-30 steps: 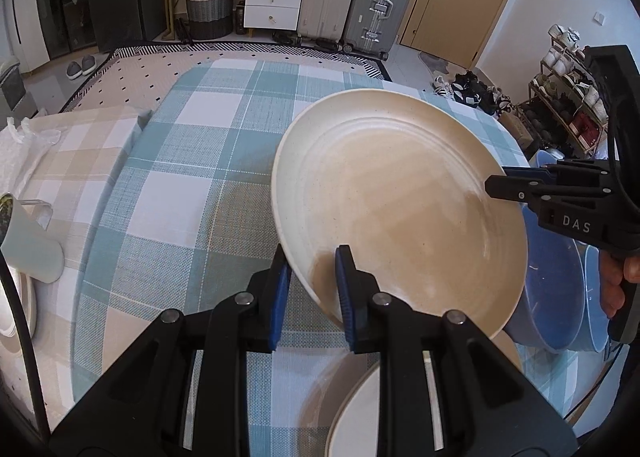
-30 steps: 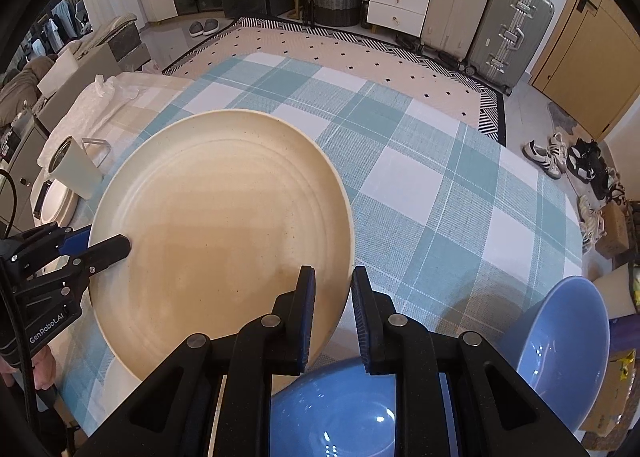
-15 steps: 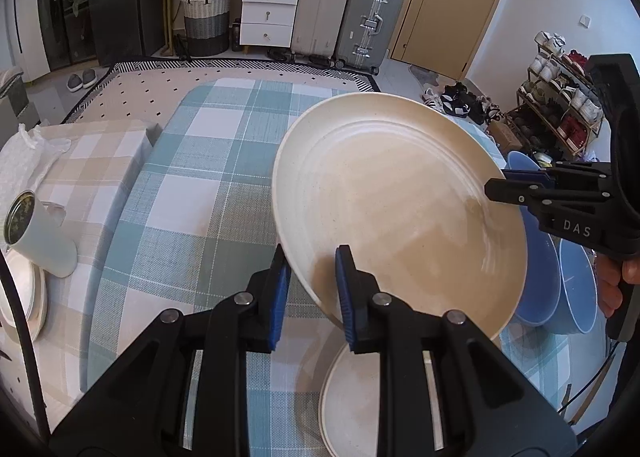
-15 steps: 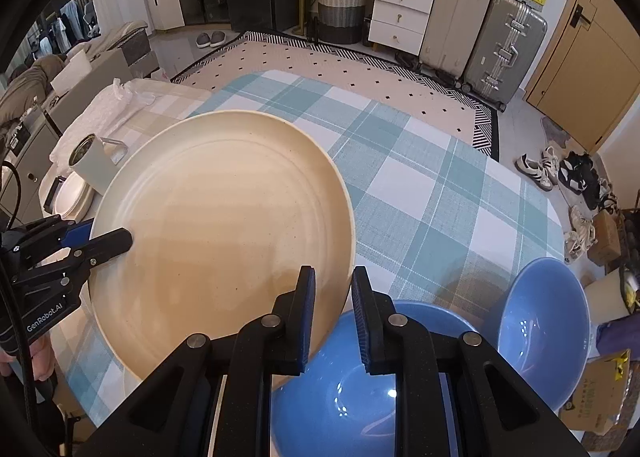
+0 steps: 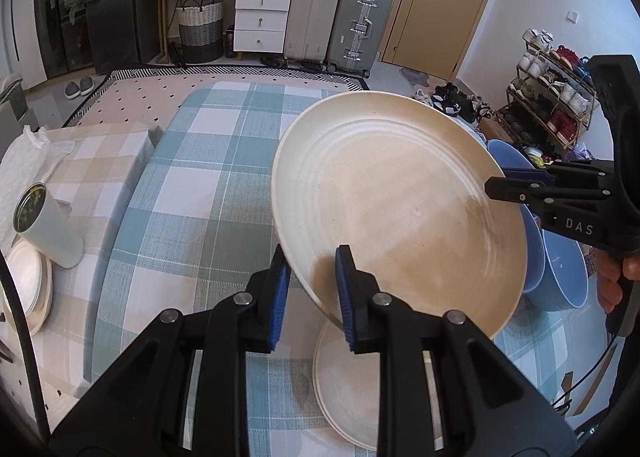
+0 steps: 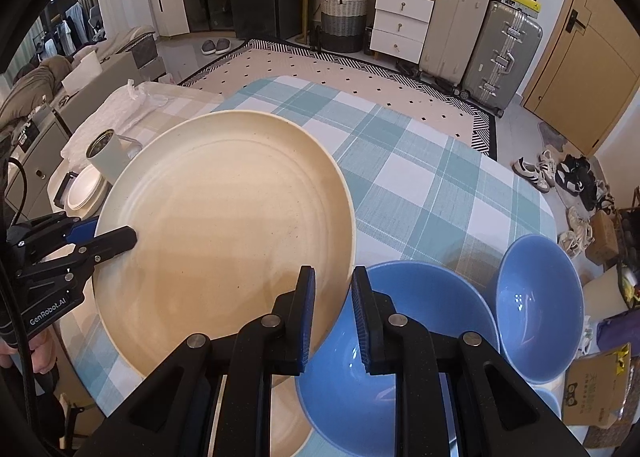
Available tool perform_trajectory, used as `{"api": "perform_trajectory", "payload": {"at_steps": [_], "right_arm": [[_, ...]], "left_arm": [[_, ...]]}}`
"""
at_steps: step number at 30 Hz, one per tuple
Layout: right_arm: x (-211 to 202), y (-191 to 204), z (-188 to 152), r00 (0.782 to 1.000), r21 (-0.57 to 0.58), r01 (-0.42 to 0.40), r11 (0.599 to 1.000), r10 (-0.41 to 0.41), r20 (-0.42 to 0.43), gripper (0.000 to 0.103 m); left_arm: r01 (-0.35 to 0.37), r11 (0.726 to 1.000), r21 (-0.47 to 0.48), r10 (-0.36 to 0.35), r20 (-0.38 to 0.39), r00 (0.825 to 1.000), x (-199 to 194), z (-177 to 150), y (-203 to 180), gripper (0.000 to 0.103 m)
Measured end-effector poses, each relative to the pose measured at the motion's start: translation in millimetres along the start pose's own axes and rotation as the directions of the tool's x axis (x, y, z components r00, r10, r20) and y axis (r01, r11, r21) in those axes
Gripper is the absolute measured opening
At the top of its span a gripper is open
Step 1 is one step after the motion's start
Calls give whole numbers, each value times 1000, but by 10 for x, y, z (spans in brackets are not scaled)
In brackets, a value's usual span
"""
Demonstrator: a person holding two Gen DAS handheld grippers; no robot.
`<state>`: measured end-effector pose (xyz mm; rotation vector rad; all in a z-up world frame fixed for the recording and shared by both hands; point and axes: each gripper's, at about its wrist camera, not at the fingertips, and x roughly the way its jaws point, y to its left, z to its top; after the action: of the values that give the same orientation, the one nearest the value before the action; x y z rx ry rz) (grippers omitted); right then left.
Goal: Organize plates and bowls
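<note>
lifting cream plate (image 5: pixel 396 209) higher off table than before | left fingers (image 5: pixel 280 289), right fingers (image 6: pixel 306 309) clenched on rim

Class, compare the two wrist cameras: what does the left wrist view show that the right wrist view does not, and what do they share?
Only the left: a shoe rack by the wall. Only the right: a sofa with clothes hanging behind it. Both: the cream plate, gripped at opposite rims by the left gripper and right gripper, two blue bowls and the checked tablecloth.
</note>
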<state>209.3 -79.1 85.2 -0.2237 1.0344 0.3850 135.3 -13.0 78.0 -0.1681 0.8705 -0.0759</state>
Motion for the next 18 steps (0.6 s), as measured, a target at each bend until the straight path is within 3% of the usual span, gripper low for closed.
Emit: {"api": "perform_trajectory", "payload": {"at_steps": [18], "right_arm": [[-175,174,-398,1000,-4,-12,1000,12,16,19]], "left_arm": [[5,1000,-2,-5,8,1000,-104,-299,7,19]]}}
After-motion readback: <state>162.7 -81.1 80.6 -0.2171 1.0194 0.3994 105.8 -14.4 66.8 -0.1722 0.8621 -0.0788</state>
